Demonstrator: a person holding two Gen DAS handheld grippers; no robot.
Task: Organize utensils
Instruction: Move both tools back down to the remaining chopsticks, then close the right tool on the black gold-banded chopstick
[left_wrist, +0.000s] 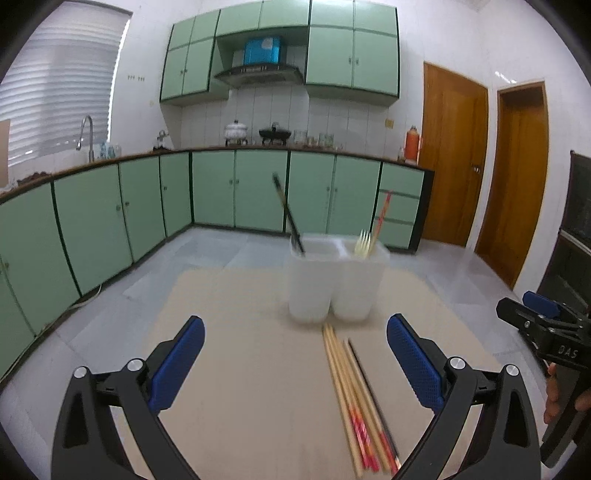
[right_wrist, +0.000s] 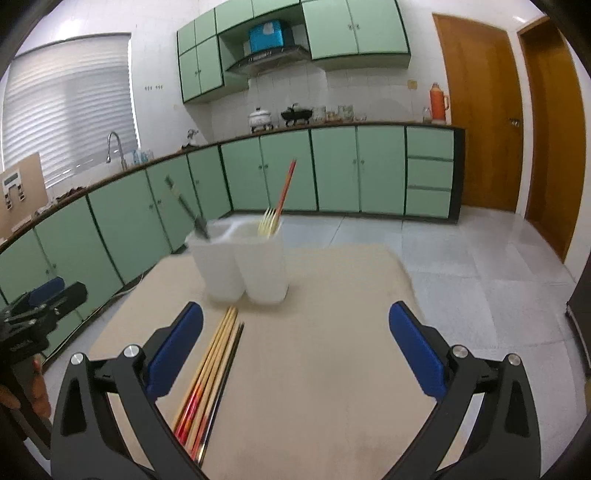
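Both my grippers, left (left_wrist: 295, 362) and right (right_wrist: 295, 350), are spread wide with nothing in them. The loose chopsticks (left_wrist: 358, 398) lie on the beige table (left_wrist: 240, 350) right in front of the white two-compartment holder (left_wrist: 336, 280) (black utensil (left_wrist: 290, 218) left side, fork (left_wrist: 364, 242) and red chopstick (left_wrist: 382, 216) right side).

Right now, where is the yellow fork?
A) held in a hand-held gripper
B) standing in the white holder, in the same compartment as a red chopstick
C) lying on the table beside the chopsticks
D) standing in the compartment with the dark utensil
B: the fork stands tines-up in the holder, beside the red chopstick.
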